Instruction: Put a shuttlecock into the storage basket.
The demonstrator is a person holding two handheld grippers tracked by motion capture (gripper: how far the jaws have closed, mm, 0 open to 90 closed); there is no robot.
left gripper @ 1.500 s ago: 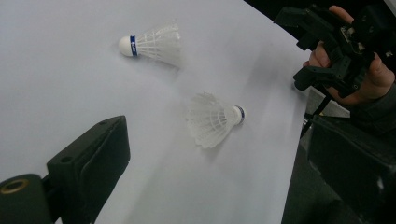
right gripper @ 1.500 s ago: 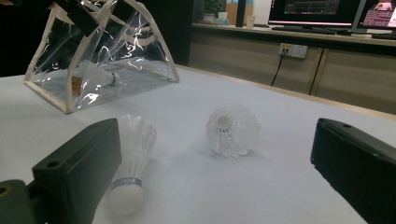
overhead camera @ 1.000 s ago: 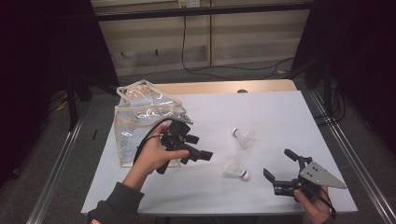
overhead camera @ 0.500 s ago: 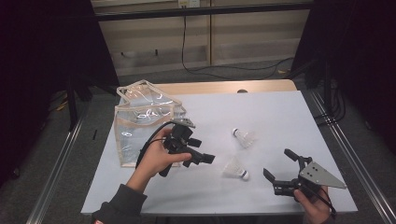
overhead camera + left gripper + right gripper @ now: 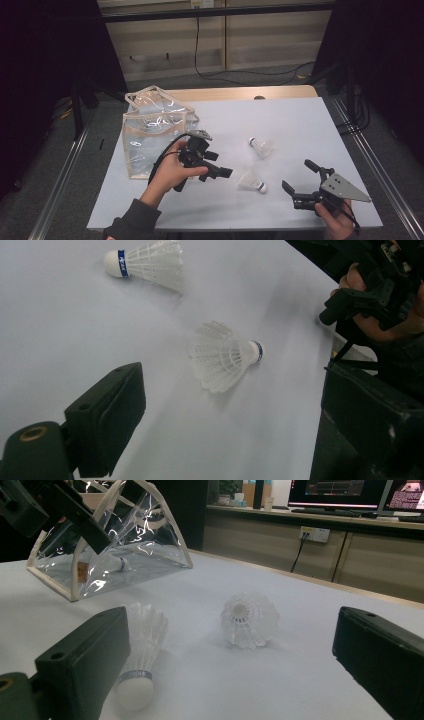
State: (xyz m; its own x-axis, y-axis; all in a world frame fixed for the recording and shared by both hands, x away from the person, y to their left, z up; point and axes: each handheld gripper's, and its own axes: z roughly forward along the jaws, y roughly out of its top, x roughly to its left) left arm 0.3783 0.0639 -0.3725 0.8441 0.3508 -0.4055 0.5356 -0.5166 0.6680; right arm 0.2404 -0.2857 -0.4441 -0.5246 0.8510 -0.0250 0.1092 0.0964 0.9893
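The left gripper [image 5: 224, 173], jaws spread and empty, points at the nearer white feathered shuttlecock [image 5: 251, 181] lying near the tabletop's front edge, seemingly lined up to grasp it. The right gripper [image 5: 296, 182] waits open at the front right corner. A second white shuttlecock [image 5: 261, 146] lies mid-table. A clear plastic tote bag [image 5: 150, 131] stands at the left edge, probably their destination. The white tabletop [image 5: 300, 125] sits in a dim room.

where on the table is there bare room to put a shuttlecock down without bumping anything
Free: the far right stretch of the table, beyond the far shuttlecock, and the near-left corner below the clear bag. Crowded: the middle front, where the near shuttlecock lies between the left gripper and the right gripper.
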